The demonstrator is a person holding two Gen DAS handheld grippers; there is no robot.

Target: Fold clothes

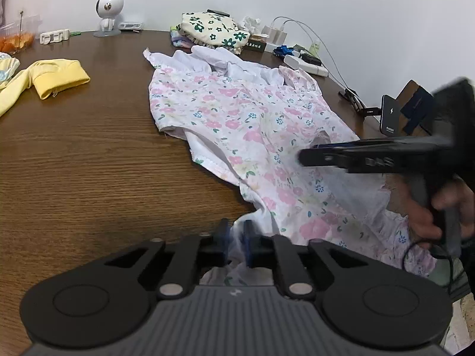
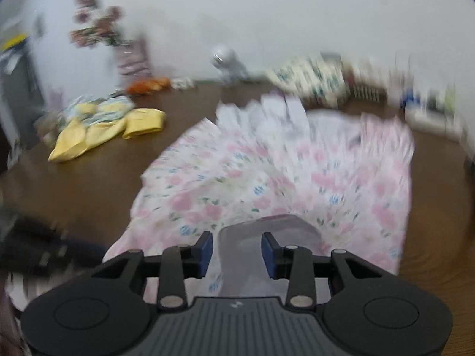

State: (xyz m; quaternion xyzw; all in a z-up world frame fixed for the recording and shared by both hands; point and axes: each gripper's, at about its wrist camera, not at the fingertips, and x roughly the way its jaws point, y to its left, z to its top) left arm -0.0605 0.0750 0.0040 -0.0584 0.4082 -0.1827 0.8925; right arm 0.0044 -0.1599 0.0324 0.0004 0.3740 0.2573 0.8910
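The left gripper point(image 1: 236, 238) is clamped on a fold of the floral dress point(image 1: 237, 124), its blue pads point(image 1: 247, 244) pinching the white hem right at the near edge of the table point(image 1: 89, 163). From there the dress spreads away ahead and to the right of the tool, lying mostly flat on the brown wood, with its white collar end farthest off.

To the right of the left gripper, the right gripper point(image 1: 305, 157) reaches in sideways over the cloth, gripped by a hand point(image 1: 427, 210) at the picture's edge. In its own blurred view the right gripper point(image 2: 237, 252) has its jaws part-way open; a pale strip of cloth lies between the pads point(image 2: 268, 255) (they do not press on it, as far as the blur lets one judge), and the floral dress point(image 2: 267, 172) fills the table point(image 2: 74, 184) just ahead.

Farther left of the left tool lies a yellow garment point(image 1: 56, 77), well apart from the dress. Beyond the dress, near the wall, sit a cream cloth with dark flowers point(image 1: 213, 29), a small white round-headed figure point(image 1: 108, 12) and a cluster of chargers and cables point(image 1: 297, 50). A phone on a stand point(image 1: 390, 114) stands off to the far right.
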